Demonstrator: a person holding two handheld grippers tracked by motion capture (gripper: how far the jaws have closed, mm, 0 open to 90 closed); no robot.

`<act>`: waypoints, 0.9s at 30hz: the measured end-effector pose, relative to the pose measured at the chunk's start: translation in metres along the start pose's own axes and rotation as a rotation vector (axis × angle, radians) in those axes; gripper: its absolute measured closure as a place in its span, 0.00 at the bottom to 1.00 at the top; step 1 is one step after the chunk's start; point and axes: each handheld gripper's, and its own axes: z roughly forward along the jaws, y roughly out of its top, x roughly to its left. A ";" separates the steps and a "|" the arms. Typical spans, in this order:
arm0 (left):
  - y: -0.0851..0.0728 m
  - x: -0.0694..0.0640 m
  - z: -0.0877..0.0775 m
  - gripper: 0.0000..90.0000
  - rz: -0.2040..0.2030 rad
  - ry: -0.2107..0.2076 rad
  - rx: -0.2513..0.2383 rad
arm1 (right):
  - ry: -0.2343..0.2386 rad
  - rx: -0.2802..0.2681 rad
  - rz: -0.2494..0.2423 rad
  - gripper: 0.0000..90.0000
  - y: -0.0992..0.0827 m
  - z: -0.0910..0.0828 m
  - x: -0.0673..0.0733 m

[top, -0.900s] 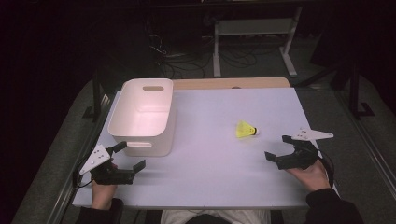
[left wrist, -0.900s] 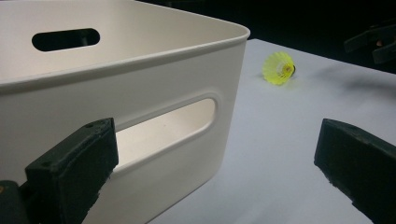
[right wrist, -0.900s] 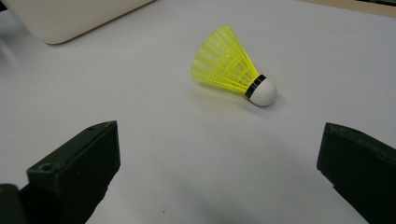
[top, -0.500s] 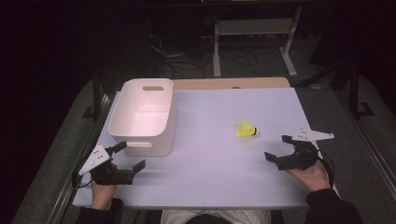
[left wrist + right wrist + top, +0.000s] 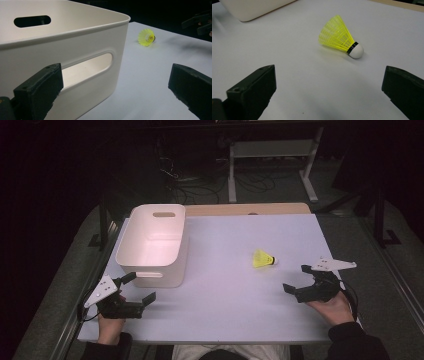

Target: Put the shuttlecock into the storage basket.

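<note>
Shuttlecock (image 5: 342,37) lies free — both tongs (image 5: 131,289) (image 5: 300,280) gape empty; bin (image 5: 75,45) cropped at left.

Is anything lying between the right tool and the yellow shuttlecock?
No. Bare white tabletop separates the open right tool from the shuttlecock, clearest in the right gripper view.

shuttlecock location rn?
In the high view the yellow shuttlecock lies on its side on the white table, right of centre, between the white bin and the open right gripper, touching neither.
</note>
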 end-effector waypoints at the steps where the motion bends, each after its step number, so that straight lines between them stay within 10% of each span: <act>1: 0.000 0.000 0.000 0.00 0.000 0.000 -0.002 | 0.001 -0.001 0.002 0.00 0.000 0.000 0.000; 27: -0.001 -0.001 -0.002 0.00 -0.003 0.021 -0.003 | -0.002 0.031 -0.008 0.00 0.020 -0.006 -0.011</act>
